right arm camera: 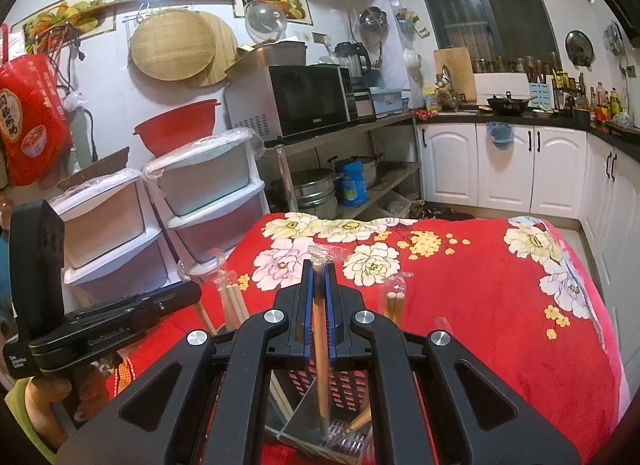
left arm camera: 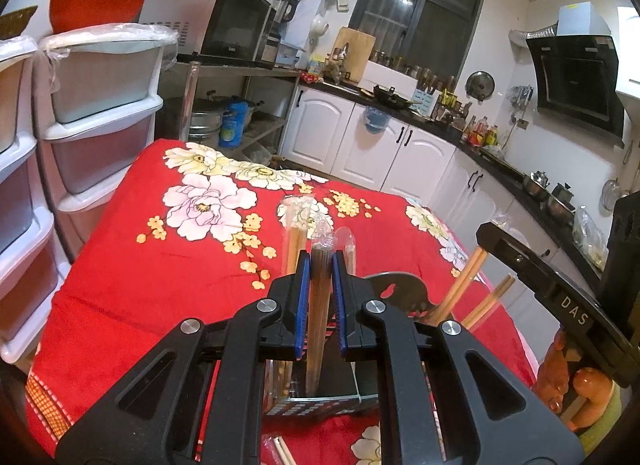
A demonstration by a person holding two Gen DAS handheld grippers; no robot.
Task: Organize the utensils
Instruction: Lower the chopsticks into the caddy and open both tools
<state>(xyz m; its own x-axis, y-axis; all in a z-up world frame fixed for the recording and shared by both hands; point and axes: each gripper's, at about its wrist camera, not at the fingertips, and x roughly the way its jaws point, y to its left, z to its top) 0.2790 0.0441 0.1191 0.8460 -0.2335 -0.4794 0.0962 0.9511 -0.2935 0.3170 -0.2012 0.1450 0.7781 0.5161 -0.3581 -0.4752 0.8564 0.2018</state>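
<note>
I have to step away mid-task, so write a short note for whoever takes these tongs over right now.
Left tongs: shut on a dark wrapped chopstick pair, upright, lower end inside the perforated holder.
Right tongs: shut on a light wooden wrapped pair, upright, lower end down in the same holder.
Done: several wrapped pairs already stand in the holder on the red floral cloth.
Left: release both pairs. One wrapped pair seems to lie on the cloth near the holder; check for more.
</note>
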